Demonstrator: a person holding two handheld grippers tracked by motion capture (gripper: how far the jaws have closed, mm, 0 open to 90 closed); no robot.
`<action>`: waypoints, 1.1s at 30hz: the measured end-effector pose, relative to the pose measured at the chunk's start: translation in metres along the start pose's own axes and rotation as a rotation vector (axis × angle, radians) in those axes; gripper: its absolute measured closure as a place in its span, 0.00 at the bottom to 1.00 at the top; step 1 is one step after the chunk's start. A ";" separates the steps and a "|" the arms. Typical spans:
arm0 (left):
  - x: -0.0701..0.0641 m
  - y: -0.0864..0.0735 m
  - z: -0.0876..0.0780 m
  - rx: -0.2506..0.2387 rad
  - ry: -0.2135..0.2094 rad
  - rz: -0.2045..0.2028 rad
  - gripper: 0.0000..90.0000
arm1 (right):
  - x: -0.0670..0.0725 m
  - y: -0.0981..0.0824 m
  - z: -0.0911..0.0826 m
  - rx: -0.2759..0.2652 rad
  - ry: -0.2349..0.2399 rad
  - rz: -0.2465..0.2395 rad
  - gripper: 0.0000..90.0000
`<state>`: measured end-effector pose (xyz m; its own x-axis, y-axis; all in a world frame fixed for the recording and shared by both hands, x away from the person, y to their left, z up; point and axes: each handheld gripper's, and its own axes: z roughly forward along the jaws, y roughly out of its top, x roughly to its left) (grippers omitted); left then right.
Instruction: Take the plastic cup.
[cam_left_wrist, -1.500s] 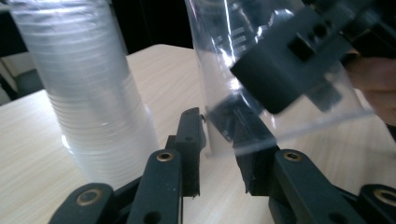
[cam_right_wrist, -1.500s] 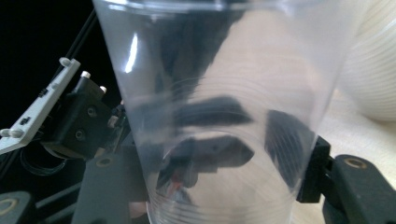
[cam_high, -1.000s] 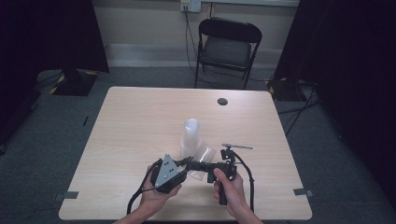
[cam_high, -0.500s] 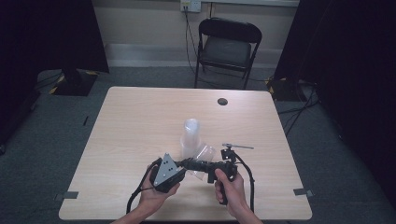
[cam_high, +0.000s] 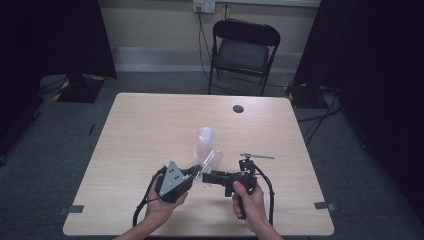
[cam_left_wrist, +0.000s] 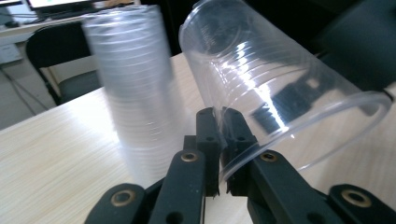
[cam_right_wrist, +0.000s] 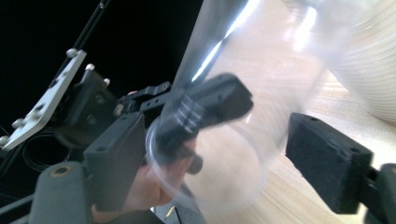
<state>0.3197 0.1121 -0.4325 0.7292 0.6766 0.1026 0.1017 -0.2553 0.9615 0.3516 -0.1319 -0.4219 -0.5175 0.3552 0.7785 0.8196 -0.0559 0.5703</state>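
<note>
Light wood table (cam_high: 140, 130) in a dark-curtained room w/ black folding chair (cam_high: 243, 50) behind: left gripper (cam_left_wrist: 219, 140) pinches clear plastic cup's (cam_left_wrist: 275, 88) rim beside cup stack (cam_left_wrist: 135, 93), while right gripper (cam_right_wrist: 210, 154), jaws just opening, straddles the cup w/o pressing.

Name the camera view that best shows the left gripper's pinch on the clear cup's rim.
Left gripper view: the left gripper shuts on the clear cup at its rim, close up. The high view shows it small; the right gripper view blurs the cup.
</note>
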 end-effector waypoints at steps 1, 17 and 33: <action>0.000 0.000 0.000 0.000 0.000 0.000 0.97 | 0.000 0.000 0.000 0.000 0.000 0.000 0.21; 0.018 0.001 -0.006 0.030 -0.046 -0.114 0.97 | 0.003 0.000 -0.010 0.000 -0.020 -0.067 0.22; 0.030 0.006 -0.015 0.058 -0.081 -0.218 0.97 | 0.001 0.000 -0.023 -0.002 -0.149 -0.215 0.23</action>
<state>0.3325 0.1414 -0.4200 0.7371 0.6634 -0.1288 0.2999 -0.1504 0.9420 0.3449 -0.1529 -0.4151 -0.6379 0.4923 0.5922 0.6940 0.0340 0.7192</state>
